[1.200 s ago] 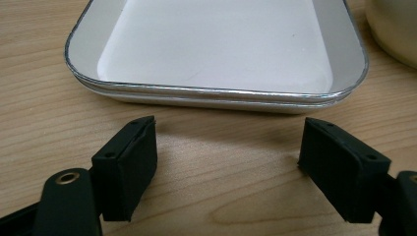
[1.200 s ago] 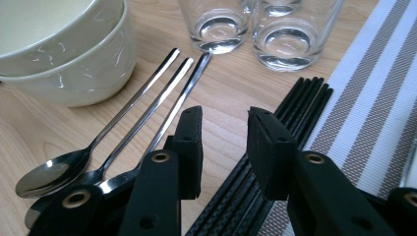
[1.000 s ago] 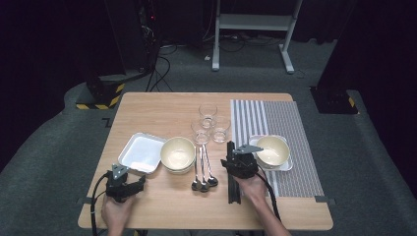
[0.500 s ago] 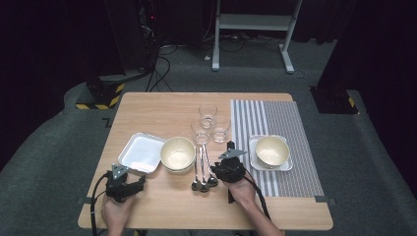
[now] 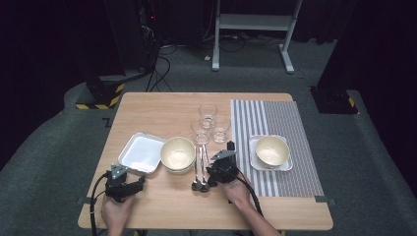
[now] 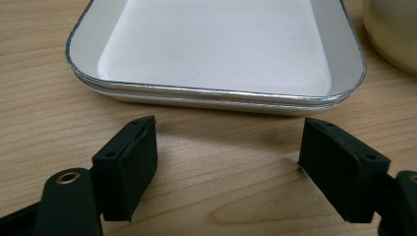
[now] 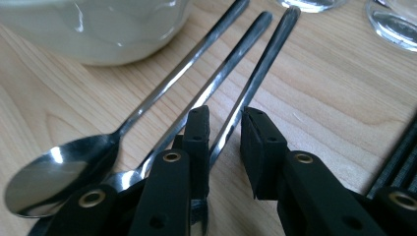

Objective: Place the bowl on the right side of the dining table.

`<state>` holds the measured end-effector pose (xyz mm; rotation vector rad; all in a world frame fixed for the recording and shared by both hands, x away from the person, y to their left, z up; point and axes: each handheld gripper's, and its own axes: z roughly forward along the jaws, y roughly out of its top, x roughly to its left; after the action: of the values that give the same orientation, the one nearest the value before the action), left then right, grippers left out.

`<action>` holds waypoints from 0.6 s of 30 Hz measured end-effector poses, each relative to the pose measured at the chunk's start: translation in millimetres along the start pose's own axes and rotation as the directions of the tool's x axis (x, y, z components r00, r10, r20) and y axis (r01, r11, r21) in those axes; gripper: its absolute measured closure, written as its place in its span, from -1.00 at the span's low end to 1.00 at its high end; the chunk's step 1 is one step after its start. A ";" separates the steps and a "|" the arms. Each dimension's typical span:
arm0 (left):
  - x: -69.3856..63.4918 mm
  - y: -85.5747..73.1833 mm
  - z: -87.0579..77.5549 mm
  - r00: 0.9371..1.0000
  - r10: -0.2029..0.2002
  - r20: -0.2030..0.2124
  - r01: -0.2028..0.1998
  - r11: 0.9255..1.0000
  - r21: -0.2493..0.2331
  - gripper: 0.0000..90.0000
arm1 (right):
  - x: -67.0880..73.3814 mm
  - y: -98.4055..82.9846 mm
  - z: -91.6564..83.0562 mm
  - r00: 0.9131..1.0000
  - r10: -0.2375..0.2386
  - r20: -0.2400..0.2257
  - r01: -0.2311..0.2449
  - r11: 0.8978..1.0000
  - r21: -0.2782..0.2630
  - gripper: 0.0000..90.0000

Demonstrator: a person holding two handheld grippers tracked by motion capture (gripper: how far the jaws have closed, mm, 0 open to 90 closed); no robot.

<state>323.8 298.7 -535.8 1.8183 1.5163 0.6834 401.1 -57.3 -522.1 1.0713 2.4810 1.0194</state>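
Three metal spoons (image 5: 200,164) lie side by side on the wooden table (image 5: 162,105), bowls toward me. My right gripper (image 5: 210,173) is low over them. In the right gripper view its jaws (image 7: 223,115) stand astride the handle of the rightmost spoon (image 7: 260,59) and have just been closing. A gap still shows on each side of the handle. My left gripper (image 5: 132,181) rests at the table's near left. Its jaws (image 6: 228,132) are wide open and empty, just short of a white rectangular tray (image 6: 216,49).
A cream bowl (image 5: 178,153) sits between the white tray (image 5: 142,152) and the spoons. Three clear glasses (image 5: 208,112) stand behind the spoon handles. On the striped placemat (image 5: 295,118) at the right, a second cream bowl (image 5: 271,149) sits on a square white plate (image 5: 253,162).
My right gripper has moved left from beside the bowl on the placemat and come down over the spoons, its jaws narrower. The left gripper has stayed where it was.
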 end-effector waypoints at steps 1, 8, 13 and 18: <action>0.1 0.0 0.0 1.000 -0.001 0.001 0.001 1.000 0.000 -0.50 | 0.3 -0.2 0.2 1.000 -0.016 0.006 0.016 1.000 -0.004 0.65; 0.2 -0.1 -0.1 1.000 -0.003 0.001 0.003 1.000 0.000 -0.50 | 2.4 0.0 -0.4 0.999 -0.036 0.030 0.036 0.999 0.007 0.73; 0.3 0.0 -0.1 1.000 -0.003 0.001 0.003 1.000 -0.001 -0.50 | 3.3 -0.9 -1.5 0.998 -0.048 0.044 0.047 0.999 0.012 0.76; 0.4 -0.1 -0.2 1.000 -0.004 0.002 0.004 1.000 -0.001 -0.50 | 2.2 -2.2 -3.0 0.998 -0.045 0.042 0.044 0.999 0.015 0.78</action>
<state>323.6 299.2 -535.7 1.8141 1.5178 0.6801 396.9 -58.3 -521.3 1.0264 2.4701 0.9579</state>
